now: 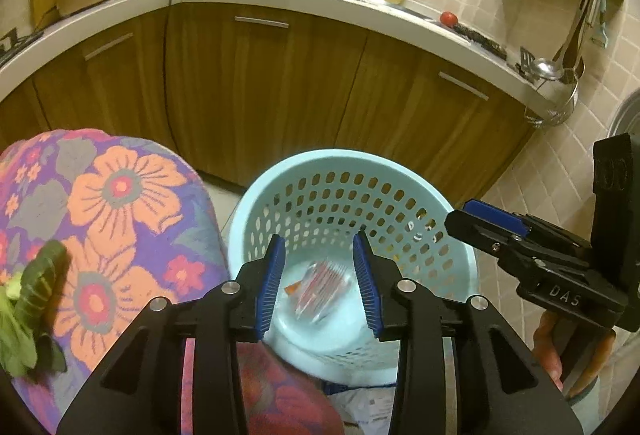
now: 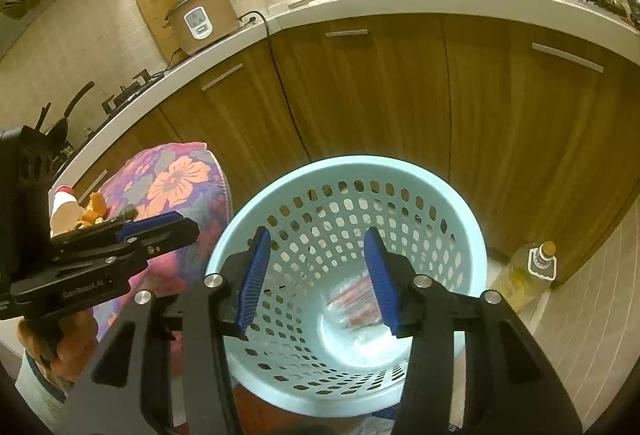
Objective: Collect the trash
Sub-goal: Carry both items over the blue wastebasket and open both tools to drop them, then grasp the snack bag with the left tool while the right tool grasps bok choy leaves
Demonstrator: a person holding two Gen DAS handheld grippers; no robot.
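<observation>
Two grippers hang over one pale blue perforated basket (image 1: 400, 171). From the left wrist, the left gripper (image 1: 322, 285) has its blue-padded jaws spread wide with nothing between them, aimed down into the basket mouth. At the bottom of the basket lies a clear plastic wrapper (image 1: 320, 293) with red print. At 3 o'clock the right gripper (image 1: 480, 219) reaches in from the side, and from here I cannot tell how its jaws stand. At 9 o'clock a flowered cloth (image 1: 120, 203) covers a rounded surface, with a green leaf (image 1: 28, 299) on its left edge. At 12 o'clock run wooden cabinets (image 1: 260, 75) under a white counter.

From the right wrist, the right gripper (image 2: 318, 275) is also spread wide and empty above the basket (image 2: 348, 171); the wrapper (image 2: 356, 305) lies on the basket floor, partly behind the right pad. At 9 o'clock sits the left gripper (image 2: 160, 225). At 4 o'clock an oil bottle (image 2: 524, 275) stands on the floor beside the basket.
</observation>
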